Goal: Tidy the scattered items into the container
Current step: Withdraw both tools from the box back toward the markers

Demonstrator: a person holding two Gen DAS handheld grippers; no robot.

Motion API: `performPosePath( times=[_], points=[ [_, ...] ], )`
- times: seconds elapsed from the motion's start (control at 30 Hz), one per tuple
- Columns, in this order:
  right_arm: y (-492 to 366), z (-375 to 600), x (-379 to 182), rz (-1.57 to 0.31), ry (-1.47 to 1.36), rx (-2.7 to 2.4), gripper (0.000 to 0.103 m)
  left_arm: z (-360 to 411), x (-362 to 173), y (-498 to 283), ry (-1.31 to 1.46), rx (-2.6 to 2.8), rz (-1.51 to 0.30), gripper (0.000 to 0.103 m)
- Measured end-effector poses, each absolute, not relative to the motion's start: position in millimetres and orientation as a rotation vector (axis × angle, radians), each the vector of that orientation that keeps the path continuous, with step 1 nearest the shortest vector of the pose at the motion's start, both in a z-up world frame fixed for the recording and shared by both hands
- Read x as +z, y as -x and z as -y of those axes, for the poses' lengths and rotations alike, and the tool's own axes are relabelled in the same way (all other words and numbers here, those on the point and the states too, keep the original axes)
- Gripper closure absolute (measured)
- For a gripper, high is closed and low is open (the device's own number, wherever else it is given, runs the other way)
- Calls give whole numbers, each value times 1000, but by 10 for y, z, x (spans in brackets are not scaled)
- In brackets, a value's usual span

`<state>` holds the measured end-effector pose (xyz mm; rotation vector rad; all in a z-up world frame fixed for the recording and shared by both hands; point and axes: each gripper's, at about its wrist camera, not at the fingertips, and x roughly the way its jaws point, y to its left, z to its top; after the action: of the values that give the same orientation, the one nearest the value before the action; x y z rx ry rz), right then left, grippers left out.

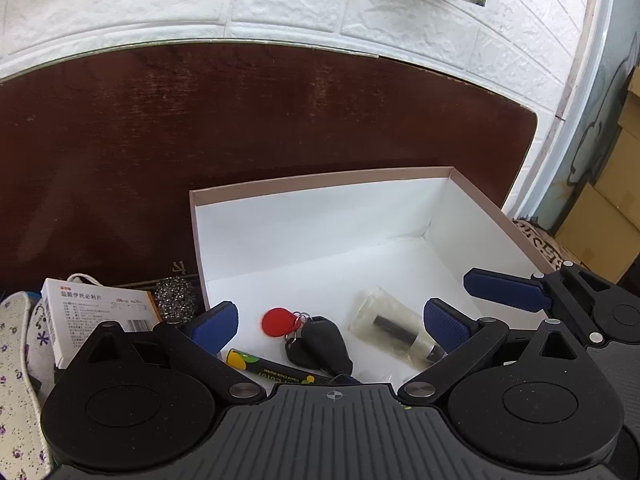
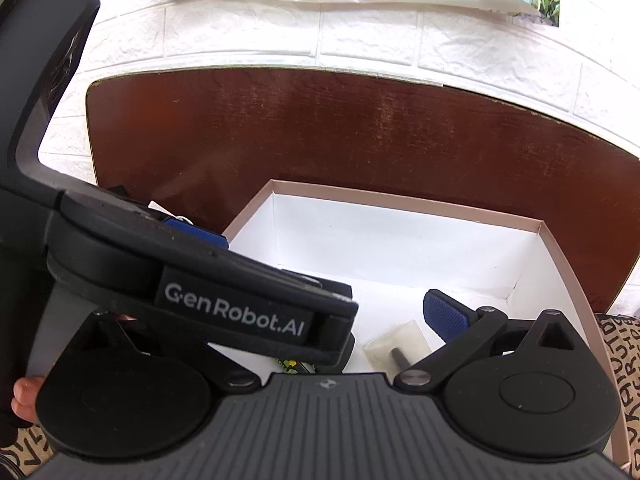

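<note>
The dark brown tabletop (image 1: 240, 128) runs back to a white brick wall (image 1: 280, 4), and on it stands the open box (image 1: 320, 184), white inside with a pinkish rim. Both of my tools hang over its near end. My left gripper (image 1: 332, 320) has its jaws spread wide with nothing between them. My right gripper (image 2: 328, 316) is half hidden in its own view by the body of the left one crossing in front, so only its right blue pad shows there; in the left view both its blue pads (image 1: 504, 286) appear at the box's right wall, apart, so those jaws look open too, as far as I can judge.

Left of the box, on the tabletop, lie a flowered cloth (image 1: 16, 360), a white medicine carton (image 1: 88, 316) and a steel scouring ball (image 1: 174, 296) just beside the box wall.

Inside the box, on its floor: a clear plastic tube with a dark core (image 1: 396, 324), a black key fob (image 1: 320, 344) ringed to a red tag (image 1: 278, 322), and a black-and-yellow marker (image 1: 268, 368) beside them.
</note>
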<state>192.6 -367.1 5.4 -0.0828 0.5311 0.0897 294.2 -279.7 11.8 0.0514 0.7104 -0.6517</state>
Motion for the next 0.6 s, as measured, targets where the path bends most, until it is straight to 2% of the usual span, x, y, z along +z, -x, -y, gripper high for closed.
performPosePath(
  times=[0.4, 0.5, 0.6],
  points=[
    [-1479, 3613, 162, -477, 85, 113, 0, 2574, 309, -2525, -37, -628, -630, 0],
    [-1675, 3291, 264, -459, 106, 121, 0, 2485, 360, -2368, -39, -613, -598, 0],
    [-1518, 3176, 280, -433, 132, 130, 0, 2352, 394, -2184, -22, -594, -568, 0]
  ],
)
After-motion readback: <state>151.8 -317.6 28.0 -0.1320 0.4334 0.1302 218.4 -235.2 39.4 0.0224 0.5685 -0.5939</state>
